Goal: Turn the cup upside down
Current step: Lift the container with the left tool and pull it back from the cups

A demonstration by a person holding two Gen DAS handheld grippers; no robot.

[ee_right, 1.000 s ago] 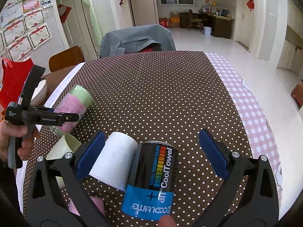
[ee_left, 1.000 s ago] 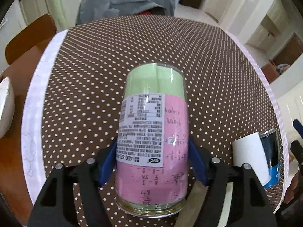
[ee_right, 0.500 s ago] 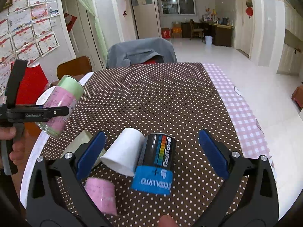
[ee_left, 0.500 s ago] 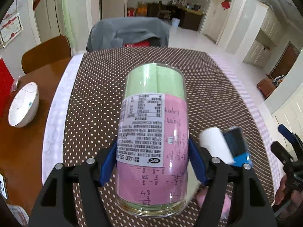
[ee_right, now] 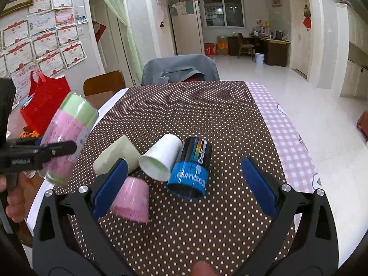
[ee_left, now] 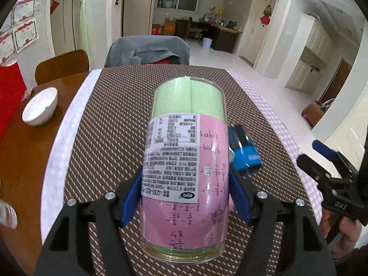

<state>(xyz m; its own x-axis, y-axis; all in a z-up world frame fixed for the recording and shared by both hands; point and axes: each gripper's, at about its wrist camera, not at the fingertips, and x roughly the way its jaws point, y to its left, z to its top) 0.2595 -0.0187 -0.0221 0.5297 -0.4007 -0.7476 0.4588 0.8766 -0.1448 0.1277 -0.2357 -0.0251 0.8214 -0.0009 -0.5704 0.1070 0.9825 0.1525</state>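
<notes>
My left gripper [ee_left: 185, 197] is shut on a clear glass cup [ee_left: 187, 161] lined with pink and green paper and a white label. It holds the cup tilted in the air above the table's left side; the cup also shows in the right wrist view [ee_right: 66, 138]. My right gripper [ee_right: 184, 186] is open and empty above the table's near part. Below it lie a white paper cup [ee_right: 161, 158], a black-and-blue cup [ee_right: 192, 168], a pink cup [ee_right: 132, 199] and a pale green cup [ee_right: 116, 156], all on their sides.
The table has a brown dotted cloth [ee_right: 195, 115] with a pink checked border [ee_right: 287, 138]. A white bowl [ee_left: 40, 109] sits on bare wood at the left. A red bag [ee_right: 43, 103], a wooden chair [ee_right: 104, 84] and a grey-draped chair [ee_right: 179, 69] stand beyond.
My left gripper has lifted the glass cup up off the table and raised its view. My right gripper has pulled back and up, so the lying cups now sit farther ahead.
</notes>
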